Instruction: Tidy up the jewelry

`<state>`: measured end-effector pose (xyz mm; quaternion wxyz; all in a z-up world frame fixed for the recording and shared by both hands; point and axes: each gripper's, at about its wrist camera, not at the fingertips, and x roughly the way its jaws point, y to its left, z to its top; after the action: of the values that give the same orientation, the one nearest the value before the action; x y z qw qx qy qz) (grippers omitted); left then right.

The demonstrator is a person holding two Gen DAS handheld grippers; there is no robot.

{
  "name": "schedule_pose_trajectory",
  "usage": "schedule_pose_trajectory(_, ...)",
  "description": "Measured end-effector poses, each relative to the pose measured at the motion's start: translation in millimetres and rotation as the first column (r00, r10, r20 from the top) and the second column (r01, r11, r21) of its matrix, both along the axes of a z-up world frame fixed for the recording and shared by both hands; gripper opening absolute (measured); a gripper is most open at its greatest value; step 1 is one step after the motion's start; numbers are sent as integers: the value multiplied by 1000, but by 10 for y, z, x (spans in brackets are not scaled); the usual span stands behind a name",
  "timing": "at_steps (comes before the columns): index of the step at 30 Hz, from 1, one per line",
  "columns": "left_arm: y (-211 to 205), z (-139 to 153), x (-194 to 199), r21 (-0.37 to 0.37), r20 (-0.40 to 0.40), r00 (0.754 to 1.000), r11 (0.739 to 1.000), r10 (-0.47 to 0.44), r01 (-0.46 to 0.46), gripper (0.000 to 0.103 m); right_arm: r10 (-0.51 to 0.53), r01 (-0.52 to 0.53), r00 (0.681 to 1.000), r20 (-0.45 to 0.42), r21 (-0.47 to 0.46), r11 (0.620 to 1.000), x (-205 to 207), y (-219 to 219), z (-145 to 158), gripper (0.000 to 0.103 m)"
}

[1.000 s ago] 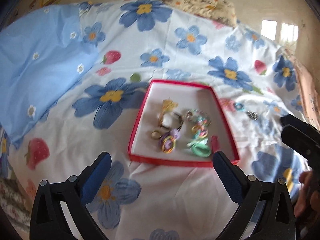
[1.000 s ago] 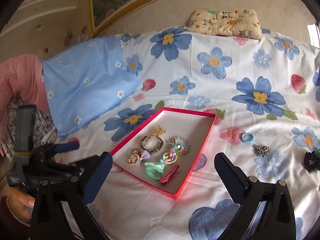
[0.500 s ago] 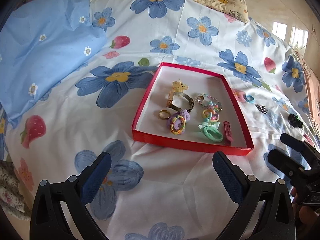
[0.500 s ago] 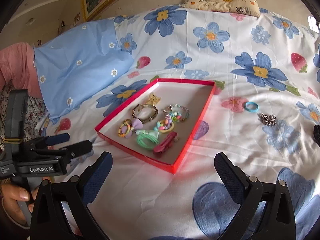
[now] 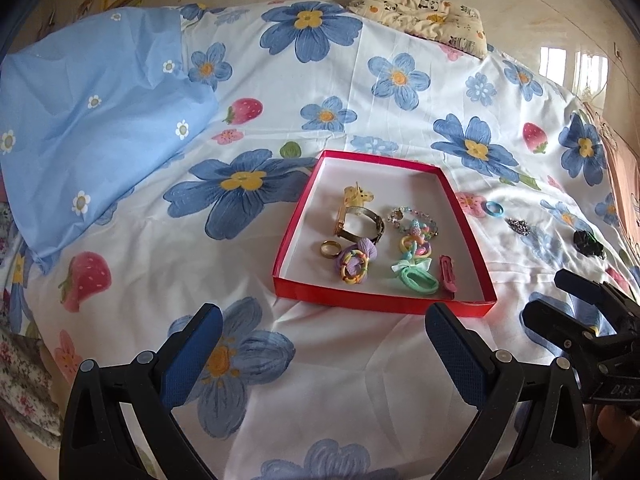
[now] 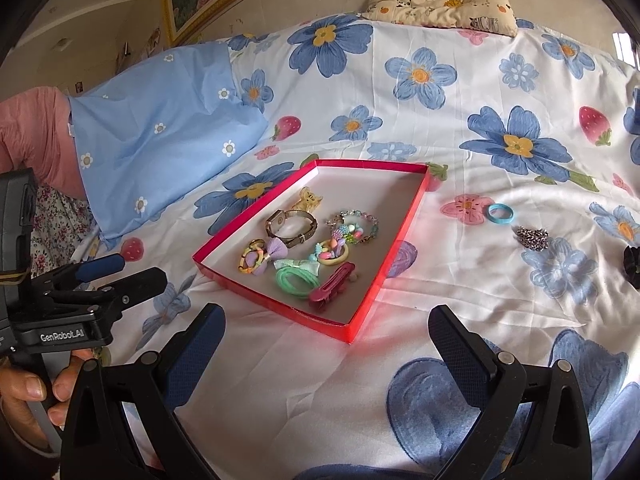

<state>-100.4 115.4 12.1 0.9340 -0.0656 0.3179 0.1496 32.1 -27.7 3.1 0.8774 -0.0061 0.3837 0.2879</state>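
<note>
A red tray [image 5: 383,305] [image 6: 372,296] lies on the flowered bed sheet and holds a gold watch [image 5: 358,226], a ring, hair ties, a bead bracelet and a red clip [image 6: 332,286]. Outside it to the right lie a blue ring [image 5: 495,210] [image 6: 501,214], a silver sparkly piece [image 5: 519,227] [image 6: 532,237] and a black scrunchie [image 5: 587,242] [image 6: 632,266]. My left gripper [image 5: 324,354] is open and empty, in front of the tray. My right gripper [image 6: 326,354] is open and empty, at the tray's near right corner.
A blue pillowcase [image 5: 84,120] lies at the left. A patterned cushion [image 5: 420,8] sits against the far wall. The right gripper also shows at the right edge of the left wrist view [image 5: 576,320]; the left one shows at the left of the right wrist view [image 6: 100,280].
Both grippers have drawn back and tilted down, so the tray sits nearer the middle of each view. Both stay open and empty. The jewelry has not moved.
</note>
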Motion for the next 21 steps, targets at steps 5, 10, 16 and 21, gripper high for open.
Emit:
schedule_pose_trajectory(5, -29, 16, -32, 13, 3, 1000, 1000, -7, 7, 102, -6, 6, 1000, 3, 5, 1000, -1, -19, 24, 102)
schedule_pose_trajectory(10, -42, 27, -49, 17, 2, 1000, 1000, -12, 12, 103, -6, 6, 1000, 5, 8, 1000, 6, -21, 40, 102)
schedule_pose_trajectory(16, -37, 37, -58, 19, 2, 1000, 1000, -15, 15, 102, -5, 5, 1000, 6, 8, 1000, 4, -21, 53, 102)
schedule_pose_trajectory(21, -35, 42, -65, 26, 2, 1000, 1000, -14, 14, 103, -1, 1, 1000, 5, 12, 1000, -7, -14, 55, 102)
